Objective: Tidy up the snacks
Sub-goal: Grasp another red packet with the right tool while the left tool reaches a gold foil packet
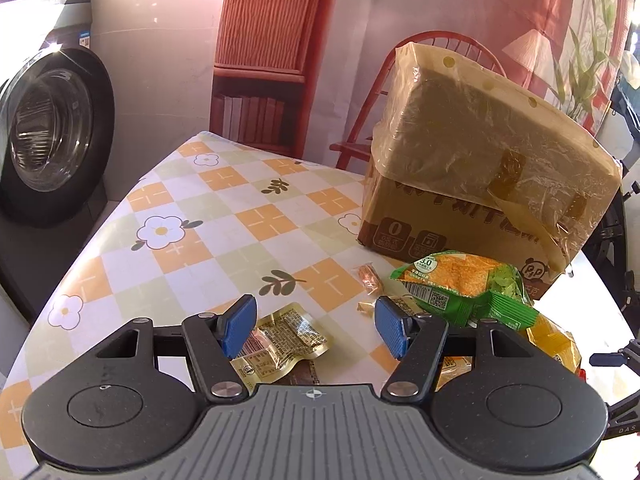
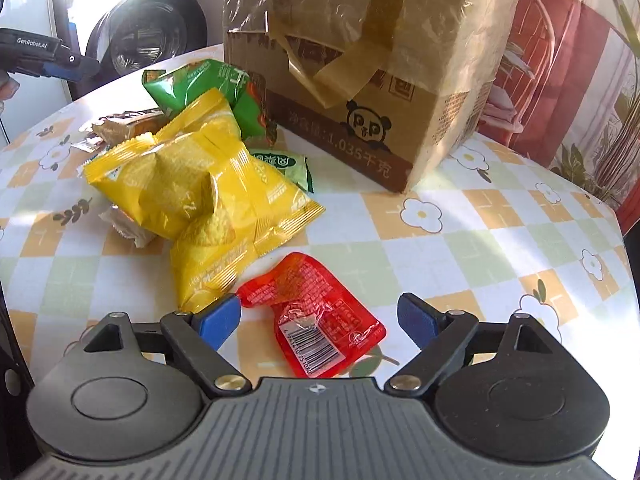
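My left gripper [image 1: 315,326] is open and empty above the table, with a gold foil snack packet [image 1: 280,342] lying between its fingers. A green snack bag [image 1: 460,284] and a yellow bag [image 1: 552,340] lie to its right. My right gripper [image 2: 320,320] is open and empty, with a red snack packet [image 2: 316,312] on the table between its fingers. Yellow snack bags [image 2: 200,196] and the green bag [image 2: 208,88] lie beyond it on the left. A cardboard box [image 2: 360,68] wrapped in plastic stands at the back; it also shows in the left wrist view [image 1: 472,168].
The table [image 1: 208,208] has a checked flower cloth. Small wrapped snacks [image 1: 370,278] lie near the box. A washing machine [image 1: 52,128] stands left of the table and a red chair [image 1: 368,120] behind it. The left gripper shows in the right wrist view [image 2: 48,60].
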`<state>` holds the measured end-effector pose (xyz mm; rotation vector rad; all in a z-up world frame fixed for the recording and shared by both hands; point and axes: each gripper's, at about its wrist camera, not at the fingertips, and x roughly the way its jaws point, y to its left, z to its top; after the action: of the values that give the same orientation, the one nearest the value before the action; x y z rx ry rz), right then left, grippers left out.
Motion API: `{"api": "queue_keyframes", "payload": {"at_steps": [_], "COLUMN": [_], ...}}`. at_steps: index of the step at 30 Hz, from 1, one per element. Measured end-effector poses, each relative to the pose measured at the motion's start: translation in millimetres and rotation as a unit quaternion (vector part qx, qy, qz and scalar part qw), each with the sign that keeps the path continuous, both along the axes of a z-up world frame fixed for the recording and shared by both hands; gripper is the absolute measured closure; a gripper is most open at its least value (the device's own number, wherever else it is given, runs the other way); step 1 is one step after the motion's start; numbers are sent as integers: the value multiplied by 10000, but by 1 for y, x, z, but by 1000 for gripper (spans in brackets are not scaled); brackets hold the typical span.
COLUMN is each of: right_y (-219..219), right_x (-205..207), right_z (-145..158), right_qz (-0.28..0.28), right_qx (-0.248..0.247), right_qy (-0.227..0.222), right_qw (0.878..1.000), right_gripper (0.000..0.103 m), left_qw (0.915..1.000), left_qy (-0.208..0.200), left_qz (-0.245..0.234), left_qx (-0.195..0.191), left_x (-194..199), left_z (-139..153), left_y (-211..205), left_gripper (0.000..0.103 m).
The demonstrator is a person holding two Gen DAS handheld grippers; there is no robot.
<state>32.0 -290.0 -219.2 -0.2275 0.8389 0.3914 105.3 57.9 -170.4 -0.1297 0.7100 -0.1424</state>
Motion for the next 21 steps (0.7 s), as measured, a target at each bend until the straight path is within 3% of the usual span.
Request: {"api": "queue_keyframes", "payload": {"at_steps": [2,9,15,17,19,21], "right_y": [-2,-2,6,7,7,8], "right_x": [4,22,14,8,4,2], "right_z": [-7,-12,-12,-12,-12,-11], "right_qz": [-4,-258,-502,-632,-806,-923], "right_qx": [-70,473,592,630,667,683], "right_qy": [68,89,-52,-128,-220,-261], "right_qw": [10000,9985,9970,9959,9943,9930], "right_gripper": [16,27,31,35,49,51], "left_qw": [10000,9999,9998,9997,9997,9996], "left_qy": [24,93,195,233,260,267], "left_qz": [-45,-66,8,4,-12,-27], "left_qx": [8,51,26,19,26,20], "left_x": [-1,1,1,2,3,3], "left_z": [-2,-8,-14,-17,-19,-20], "left_y": [-6,-10,-8,-8,-9,-9], "left_gripper": [36,36,36,36,36,36]}}
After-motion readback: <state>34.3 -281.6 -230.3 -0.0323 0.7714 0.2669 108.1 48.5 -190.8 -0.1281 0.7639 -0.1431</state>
